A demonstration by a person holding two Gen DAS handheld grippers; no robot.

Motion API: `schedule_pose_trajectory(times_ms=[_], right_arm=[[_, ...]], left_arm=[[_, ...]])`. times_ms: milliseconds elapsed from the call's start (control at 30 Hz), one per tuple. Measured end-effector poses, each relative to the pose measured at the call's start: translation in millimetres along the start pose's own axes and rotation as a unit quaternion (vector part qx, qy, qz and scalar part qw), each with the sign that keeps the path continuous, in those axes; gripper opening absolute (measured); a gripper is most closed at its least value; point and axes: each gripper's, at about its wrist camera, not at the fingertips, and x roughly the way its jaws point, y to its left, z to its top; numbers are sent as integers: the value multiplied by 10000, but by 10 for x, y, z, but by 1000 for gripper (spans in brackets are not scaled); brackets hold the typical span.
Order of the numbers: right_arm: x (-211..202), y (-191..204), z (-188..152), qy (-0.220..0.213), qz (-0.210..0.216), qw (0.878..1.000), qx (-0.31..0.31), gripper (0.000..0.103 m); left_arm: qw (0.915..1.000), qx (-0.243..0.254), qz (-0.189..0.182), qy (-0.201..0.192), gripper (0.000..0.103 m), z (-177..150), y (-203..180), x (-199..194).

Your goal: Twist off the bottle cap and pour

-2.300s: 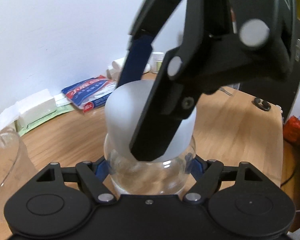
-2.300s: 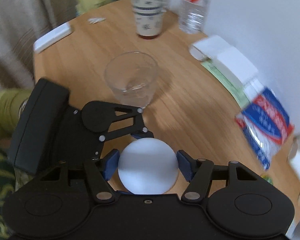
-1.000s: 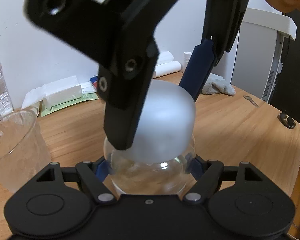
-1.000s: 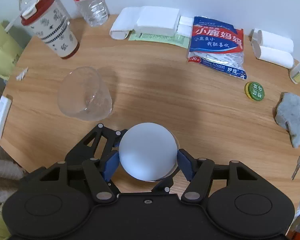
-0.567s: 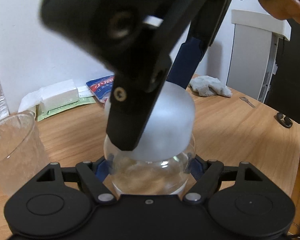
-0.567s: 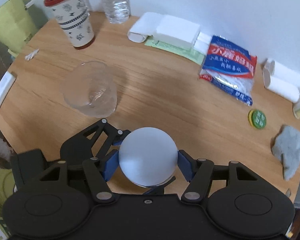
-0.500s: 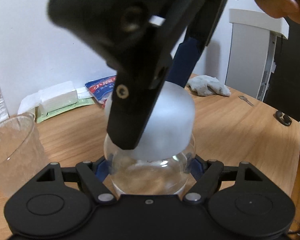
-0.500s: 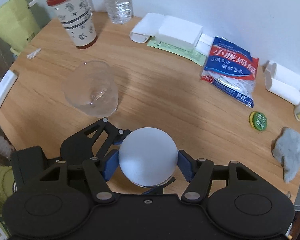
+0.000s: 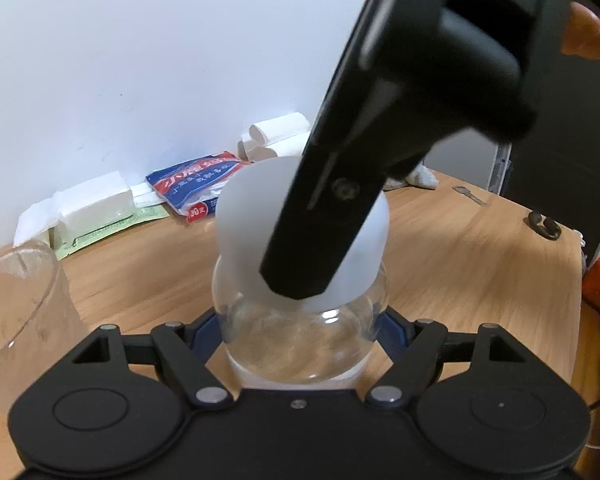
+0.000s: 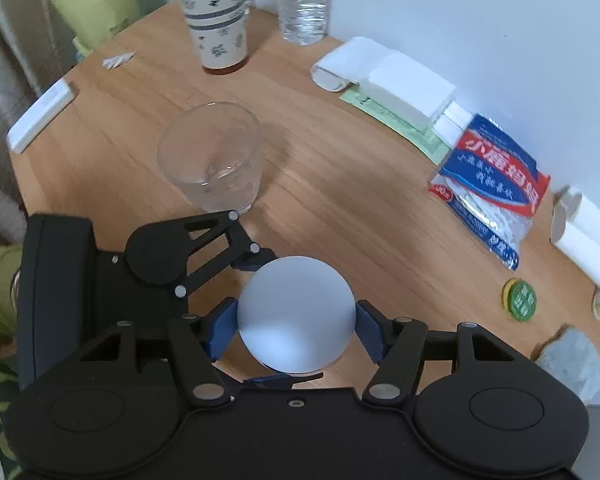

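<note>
While the left gripper clamps the round clear glass bottle low on its belly, holding it upright on the round wooden table, the right gripper comes down from above with its blue pads pressed on either side of the frosted white dome cap. Judging by that pairing, the step in hand is the unscrewing: the cap sits on the bottle, nothing has been poured. The next move calls for twisting the cap while the bottle is held firm, then lifting the cap straight up once the thread lets go.

Taking the bottle as the landmark, the clear plastic cup stands just beyond it to the left in the right wrist view, close enough to be an easy pour target. The table edge curves near the bottle on the camera's side, so little surface is spare there. Beyond the bottle bare wood lies open. Farther off, the blue and red packet and the white folded tissues line the wall, well apart from the bottle
</note>
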Motion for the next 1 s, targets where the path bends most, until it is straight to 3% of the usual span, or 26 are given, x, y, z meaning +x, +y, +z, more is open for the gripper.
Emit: schedule_pose_trajectory(times_ms=[267, 367, 500, 667, 800, 867, 1000], right_arm=[[-9, 14, 10, 77, 203, 9976, -665, 68], [-8, 14, 28, 114, 195, 9988, -445, 69], [-68, 25, -11, -176, 167, 9996, -138, 74], [-145, -141, -54, -476, 336, 9955, 744, 77], [-191, -140, -139, -719, 145, 9929, 937, 77], [-208, -158, -169, -782, 244, 9903, 1127, 78], [-313, -92, -273, -1369, -84, 9854, 1012, 81]], left_arm=[[9999, 103, -65, 5, 78, 16, 14, 7], [10000, 30, 1, 9, 79, 14, 10, 11], [9999, -68, 88, 14, 79, 10, 4, 16], [9991, -245, 285, -187, 80, 7, -25, -23], [9984, -322, 402, -225, 88, 20, -9, -46], [9981, -382, 440, -175, 89, 27, -5, -28], [9979, -381, 511, -131, 89, 47, -3, -30]])
